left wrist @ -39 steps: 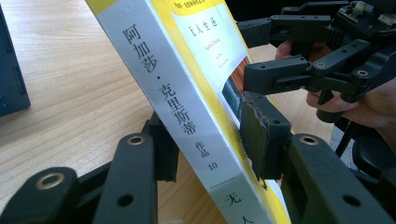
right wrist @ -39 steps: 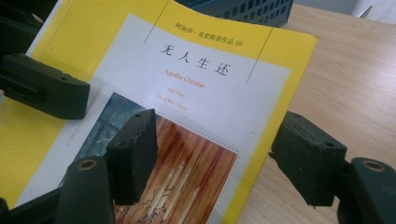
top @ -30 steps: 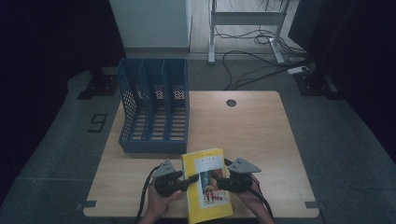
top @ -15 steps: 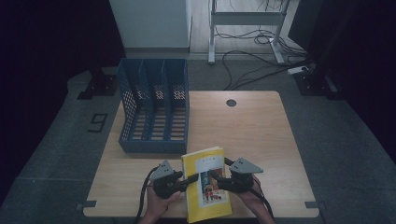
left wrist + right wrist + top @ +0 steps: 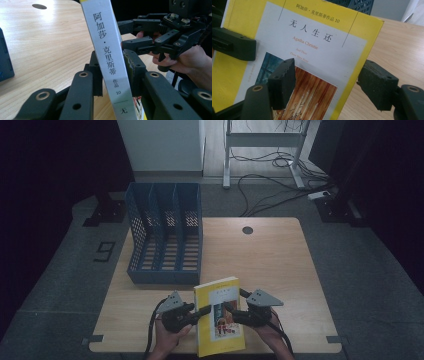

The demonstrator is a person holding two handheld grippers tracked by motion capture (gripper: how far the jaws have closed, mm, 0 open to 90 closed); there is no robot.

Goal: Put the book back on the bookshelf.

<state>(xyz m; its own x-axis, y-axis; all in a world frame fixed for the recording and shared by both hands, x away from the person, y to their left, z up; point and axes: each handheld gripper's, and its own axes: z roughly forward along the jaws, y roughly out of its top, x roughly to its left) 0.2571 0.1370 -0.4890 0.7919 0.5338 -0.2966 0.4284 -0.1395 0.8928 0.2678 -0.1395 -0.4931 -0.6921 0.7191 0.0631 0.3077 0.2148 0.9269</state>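
High view frames the wooden surface (image 5: 280,265), with a blue three-slot file rack (image 5: 167,237) standing at its far left and a round dark cable hole (image 5: 247,230) near the far edge. At the near edge a yellow book (image 5: 218,317) with a white panel and a picture on its cover is held up, between the two hands. On its spine side the left hand-held gripper (image 5: 200,312) has just been closing its jaws; in the left gripper view the pads sit against both sides of the white spine (image 5: 112,65) printed with Chinese characters, so it is grasping the book. The right hand-held gripper (image 5: 229,310) comes in from the opposite side; in the right gripper view one pad (image 5: 283,80) lies over the cover picture and the other (image 5: 378,87) stands clear beyond the book's edge, so its jaws are released.
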